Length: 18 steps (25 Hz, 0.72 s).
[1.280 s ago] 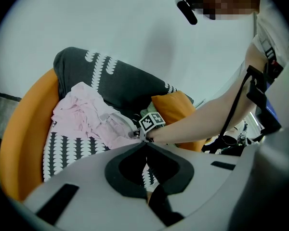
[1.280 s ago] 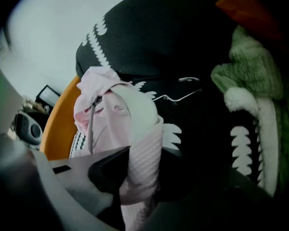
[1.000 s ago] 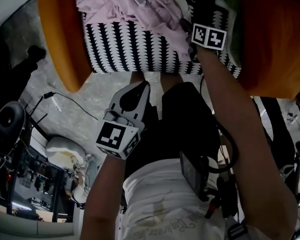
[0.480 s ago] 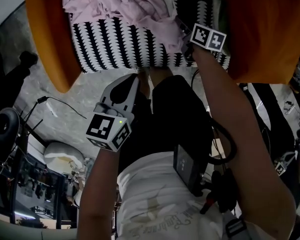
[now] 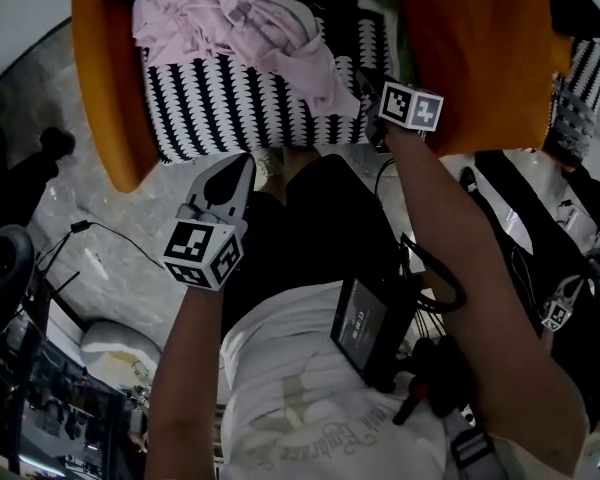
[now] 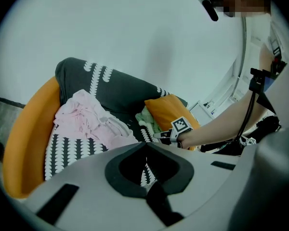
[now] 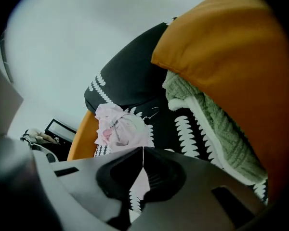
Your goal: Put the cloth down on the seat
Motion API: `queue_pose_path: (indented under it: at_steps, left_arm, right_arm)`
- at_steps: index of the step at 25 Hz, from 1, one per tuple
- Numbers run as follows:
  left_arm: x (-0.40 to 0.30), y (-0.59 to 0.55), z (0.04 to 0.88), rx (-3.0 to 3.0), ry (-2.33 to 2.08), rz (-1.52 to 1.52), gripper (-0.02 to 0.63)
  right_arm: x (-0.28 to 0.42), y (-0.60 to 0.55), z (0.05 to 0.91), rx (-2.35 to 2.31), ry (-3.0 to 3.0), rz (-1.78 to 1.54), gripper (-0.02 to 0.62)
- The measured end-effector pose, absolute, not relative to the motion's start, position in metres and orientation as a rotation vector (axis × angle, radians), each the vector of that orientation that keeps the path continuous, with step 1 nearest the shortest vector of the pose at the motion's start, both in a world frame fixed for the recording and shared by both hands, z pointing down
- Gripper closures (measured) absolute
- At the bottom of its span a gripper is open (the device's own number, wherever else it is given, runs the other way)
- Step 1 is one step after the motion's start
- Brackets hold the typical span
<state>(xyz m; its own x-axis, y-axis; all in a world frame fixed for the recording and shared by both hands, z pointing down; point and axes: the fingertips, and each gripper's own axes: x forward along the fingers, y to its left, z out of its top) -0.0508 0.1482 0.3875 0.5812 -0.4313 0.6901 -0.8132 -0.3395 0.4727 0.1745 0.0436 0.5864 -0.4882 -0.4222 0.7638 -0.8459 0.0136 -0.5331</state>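
1. Left gripper (image 6: pixel 146 143): jaws shut tip to tip, with nothing between them. In the head view it sits at 7 o'clock from the cloth, below the seat's front edge and apart from it. Its jaws point toward 1 o'clock.
2. Armchair (image 5: pixel 105 98): its orange side stands at the left. The seat (image 5: pixel 220 108) carries a black-and-white zigzag cover.
3. Cloth (image 5: pixel 230 18): pale pink and crumpled, lying on the seat at 11 o'clock in the head view. One corner trails toward 4 o'clock, near the seat's front edge.
4. Right gripper (image 7: pixel 142 148): jaws closed, tips meeting, gripping nothing. The left gripper view shows a strip of patterned seat between the tips and the cloth's trailing corner. The gripper stands just beside that corner, at 3 o'clock from it.
5. Green knitted fabric (image 7: pixel 207 129): lies at the seat's right side, against the orange cushion (image 7: pixel 231 57), at 3 o'clock from the cloth.
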Motion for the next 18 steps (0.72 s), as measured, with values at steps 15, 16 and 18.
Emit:
queue_pose_path:
  at_steps: [15, 16, 18]
  left_arm:
    - [-0.093, 0.199, 0.289, 2.089, -1.06, 0.527, 0.594]
    - [-0.098, 0.198, 0.286, 2.1, -1.071, 0.521, 0.594]
    - [-0.107, 0.195, 0.28, 2.118, -1.096, 0.501, 0.594]
  right_arm:
    - [0.104, 0.102, 0.383, 1.109, -2.316, 1.176, 0.58]
    - [0.101, 0.102, 0.372, 1.096, -2.34, 1.134, 0.58]
    - [0.095, 0.1, 0.35, 1.068, -2.388, 1.051, 0.58]
